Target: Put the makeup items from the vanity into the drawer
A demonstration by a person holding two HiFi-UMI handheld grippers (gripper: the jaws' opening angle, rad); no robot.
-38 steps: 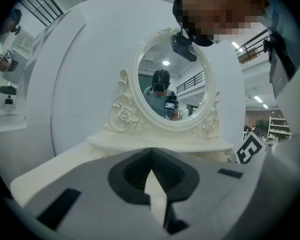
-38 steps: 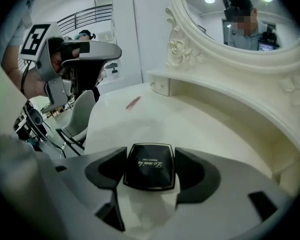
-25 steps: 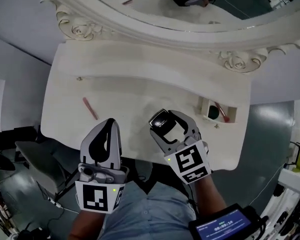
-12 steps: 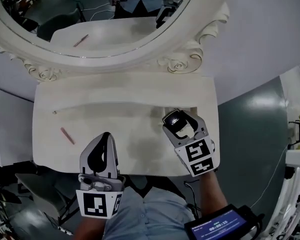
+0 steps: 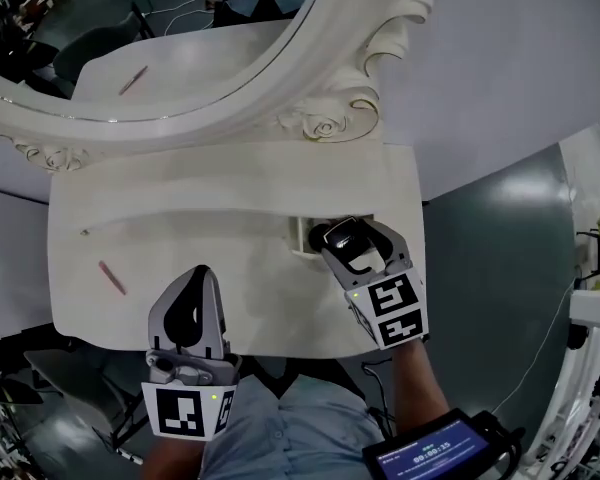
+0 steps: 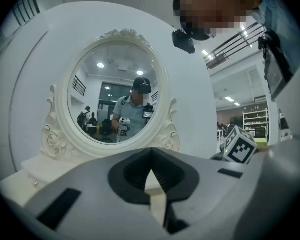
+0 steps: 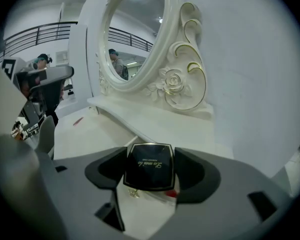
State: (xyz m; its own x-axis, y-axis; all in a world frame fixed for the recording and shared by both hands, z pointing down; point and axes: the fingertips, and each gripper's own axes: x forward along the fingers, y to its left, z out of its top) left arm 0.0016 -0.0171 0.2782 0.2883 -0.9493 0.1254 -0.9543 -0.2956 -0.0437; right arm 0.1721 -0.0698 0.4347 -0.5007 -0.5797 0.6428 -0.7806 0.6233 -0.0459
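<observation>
Glossy compact (image 7: 149, 166), matt painted vanity (image 5: 230, 258)

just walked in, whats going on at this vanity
A person works two handheld grippers at a white vanity table. The right gripper has its fingers shut on a black square compact with a gold rim, held over the small open drawer in the tabletop. The left gripper is shut and empty near the front edge. A thin pink stick lies at the table's left, not yet put away.
</observation>
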